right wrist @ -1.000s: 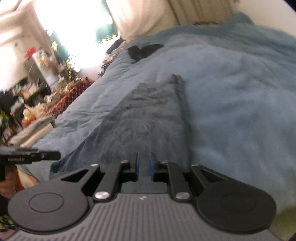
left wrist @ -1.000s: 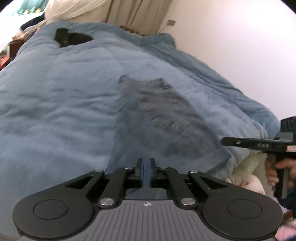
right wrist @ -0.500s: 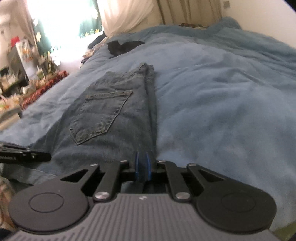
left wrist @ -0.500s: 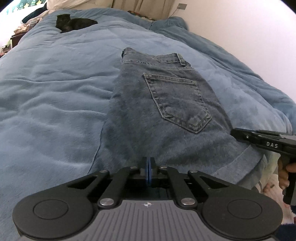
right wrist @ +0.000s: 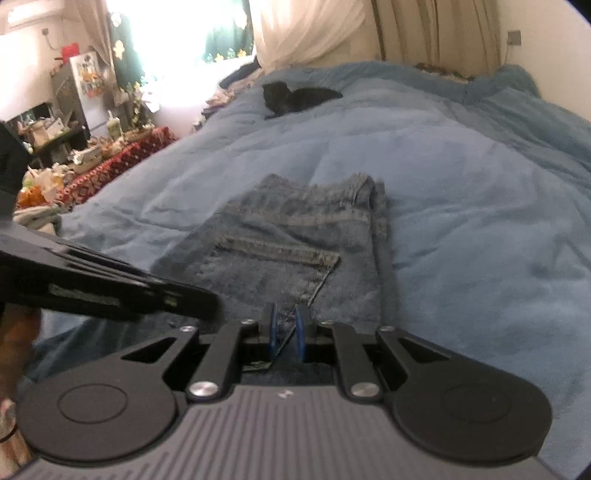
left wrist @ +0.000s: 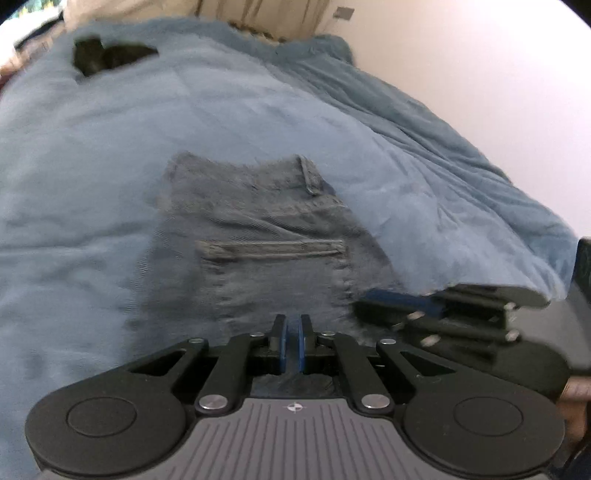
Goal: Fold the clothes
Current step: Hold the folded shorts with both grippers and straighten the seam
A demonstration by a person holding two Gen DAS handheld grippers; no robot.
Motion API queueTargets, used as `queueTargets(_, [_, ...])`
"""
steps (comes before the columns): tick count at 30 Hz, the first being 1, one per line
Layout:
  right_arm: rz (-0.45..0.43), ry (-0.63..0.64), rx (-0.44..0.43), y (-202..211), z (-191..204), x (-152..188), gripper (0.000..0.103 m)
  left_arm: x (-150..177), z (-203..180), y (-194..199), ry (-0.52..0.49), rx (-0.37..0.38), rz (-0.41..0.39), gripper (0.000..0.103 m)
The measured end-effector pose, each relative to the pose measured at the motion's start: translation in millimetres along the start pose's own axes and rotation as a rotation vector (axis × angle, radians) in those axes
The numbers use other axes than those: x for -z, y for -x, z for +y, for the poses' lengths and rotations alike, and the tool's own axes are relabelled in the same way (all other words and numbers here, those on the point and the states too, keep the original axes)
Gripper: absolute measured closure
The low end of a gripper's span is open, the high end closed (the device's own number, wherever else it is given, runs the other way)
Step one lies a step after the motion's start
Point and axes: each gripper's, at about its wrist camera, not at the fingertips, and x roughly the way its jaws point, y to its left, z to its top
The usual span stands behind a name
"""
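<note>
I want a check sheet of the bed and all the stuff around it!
Surface: blue blanket covering the bed.
Job's things: jeans lying flat, back pocket up, waistband at the far end.
Clutter: black garment at the blanket's far end.
Grippers: left gripper shut on near denim; right gripper nearly shut, denim edge between its pads, grip unclear.
Cables: nothing seen.
Surroundings: curtains, bright window, cluttered table with red cloth, white wall.
</note>
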Motion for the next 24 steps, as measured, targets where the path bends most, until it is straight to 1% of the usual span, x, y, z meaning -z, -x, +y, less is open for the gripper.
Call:
queueTargets(3, [0.013,-0.017,0.014,-14,-2,8,0.092,4,4,-17,0.029,-0.014,0.017,0.099])
queueTargets(4, [0.018,-0.014,0.020,-19,-1,11,0.094,5,6,-20,0.036,-0.020,0.019,0.100])
queueTargets(5, [0.016,0.003,0.031,-21,-1,15,0.094,8,7,-22,0.030,-0.027,0.020,0.100])
queueTargets(8, [0.000,0.037,0.061,-23,0,25,0.095,15,15,-17,0.019,-0.025,0.013,0.100])
queueTargets(9, [-0.012,0.040,0.074,-21,0,26,0.102,15,17,-14,0.016,-0.028,0.010,0.100])
queueTargets(10, [-0.024,0.041,0.103,-19,-2,27,0.103,15,18,-10,0.006,-0.035,0.005,0.100])
queueTargets(11, [-0.037,0.040,0.114,-15,-6,29,0.103,15,19,-5,-0.014,-0.048,-0.004,0.100])
queueTargets(14, [-0.047,-0.007,0.104,-10,-16,32,0.103,18,25,2,-0.043,-0.046,-0.014,0.100])
queueTargets(15, [-0.061,-0.001,0.133,-8,-15,32,0.103,20,28,5,-0.041,-0.063,-0.017,0.100])
queueTargets(16, [-0.083,0.008,0.197,-4,-14,32,0.103,21,30,7,-0.045,-0.104,-0.022,0.100])
queueTargets(17, [-0.100,0.006,0.239,-1,-16,33,0.103,23,33,10,-0.051,-0.143,-0.030,0.100])
queueTargets(18, [-0.098,-0.028,0.246,0,-23,34,0.103,25,37,13,-0.041,-0.148,-0.037,0.100])
queueTargets(20, [-0.065,-0.114,0.191,-3,-41,36,0.103,27,49,20,0.007,-0.127,-0.038,0.101])
queueTargets(21, [-0.064,-0.122,0.179,-2,-44,36,0.103,28,53,22,0.025,-0.120,-0.039,0.101])
queueTargets(23, [-0.073,-0.108,0.191,4,-42,32,0.103,28,56,30,0.051,-0.116,-0.050,0.101])
queueTargets(24, [-0.091,-0.099,0.202,8,-39,30,0.100,28,56,35,0.055,-0.117,-0.059,0.101])
